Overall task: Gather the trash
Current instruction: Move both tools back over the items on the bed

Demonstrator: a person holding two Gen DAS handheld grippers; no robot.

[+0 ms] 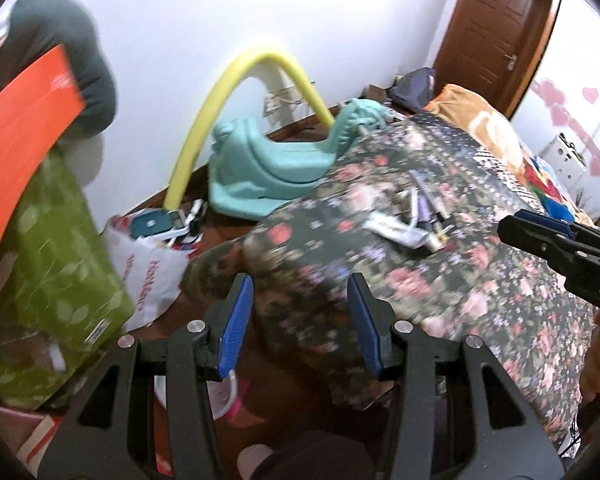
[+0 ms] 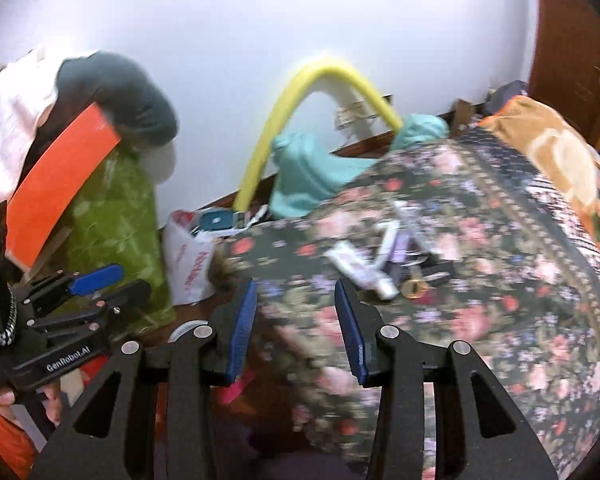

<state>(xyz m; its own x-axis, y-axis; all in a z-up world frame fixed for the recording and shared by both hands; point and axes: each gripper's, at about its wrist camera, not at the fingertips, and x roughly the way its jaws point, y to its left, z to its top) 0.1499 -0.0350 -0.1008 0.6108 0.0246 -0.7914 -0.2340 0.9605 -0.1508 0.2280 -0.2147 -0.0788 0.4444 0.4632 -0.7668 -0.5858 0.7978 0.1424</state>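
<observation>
Both views look down over the corner of a bed (image 1: 440,280) spread with a dark floral cover, and both are blurred. The left gripper (image 1: 300,320) hangs above the bed's near corner with its blue-padded jaws apart and nothing between them. The right gripper (image 2: 296,328) also stands with its jaws apart and empty, over the same corner of the cover.

The trash is a small heap of squeezed tubes and wrappers (image 1: 412,220) lying on the cover, towards one o'clock from the left gripper and well apart from it. In the right wrist view the same heap (image 2: 384,264) sits at about one o'clock, just beyond the right-hand pad and not touching it. What each piece is cannot be told through the blur; one looks like a white tube.

On the floor at ten o'clock from the left gripper lies a white plastic bag (image 1: 152,272) with red lettering, slumped against the bed's corner. Beside it, further to nine o'clock, stands a green leaf-patterned bag (image 1: 60,260) with an orange board (image 1: 24,152) leaning over it. Behind, at twelve o'clock, a teal plastic ride-on toy (image 1: 268,172) rests by the white wall under a bent yellow foam tube (image 1: 220,100). A brown door (image 1: 492,20) stands at two o'clock.
</observation>
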